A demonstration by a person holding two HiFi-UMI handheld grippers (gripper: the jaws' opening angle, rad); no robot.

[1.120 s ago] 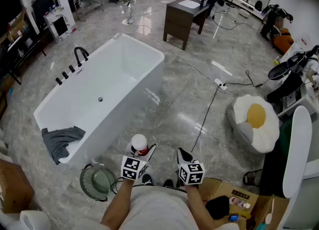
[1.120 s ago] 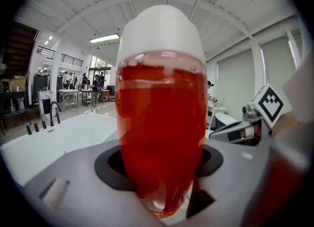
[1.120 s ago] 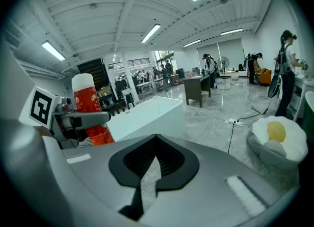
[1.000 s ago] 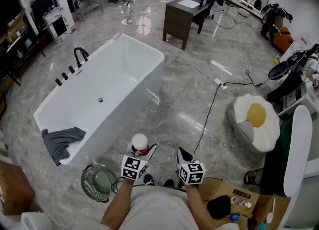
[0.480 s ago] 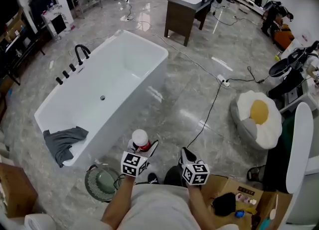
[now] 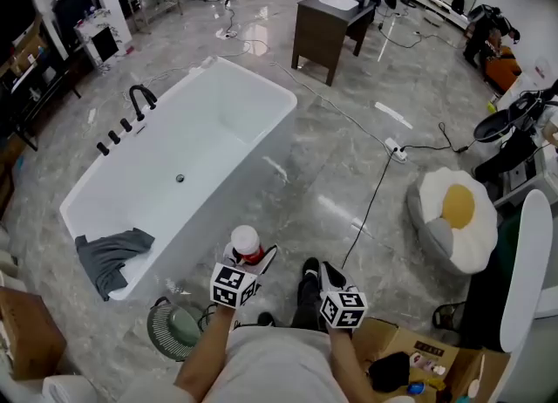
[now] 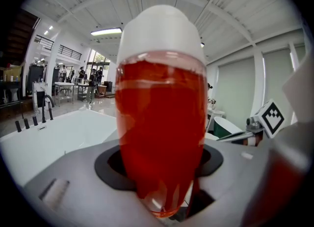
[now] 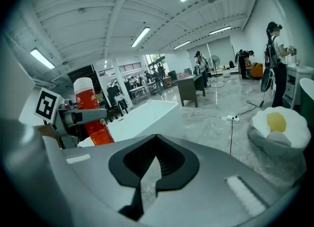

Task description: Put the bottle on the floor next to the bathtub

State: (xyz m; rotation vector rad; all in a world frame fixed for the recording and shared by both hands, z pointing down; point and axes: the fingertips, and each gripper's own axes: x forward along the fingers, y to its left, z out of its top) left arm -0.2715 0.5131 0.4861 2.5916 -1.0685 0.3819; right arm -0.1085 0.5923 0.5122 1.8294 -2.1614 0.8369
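The left gripper (image 6: 250, 259) clamps the bottle (image 6: 245, 242) around its lower body, above the floor (image 6: 331, 174) near the bathtub (image 6: 228, 201). The right gripper (image 6: 325, 273) is closed and empty. The bottle looks rigid, smooth and liquid-heavy.

Left tongs (image 6: 251, 260) grip the bottle (image 6: 245, 242) upright; right tongs (image 6: 326, 270) closed, empty, alongside.

The bathtub (image 6: 200, 131) stands left, with a cloth (image 6: 109, 255) in its near end. A fan (image 6: 174, 330) lies before it; an egg cushion (image 6: 458, 218) sits well right
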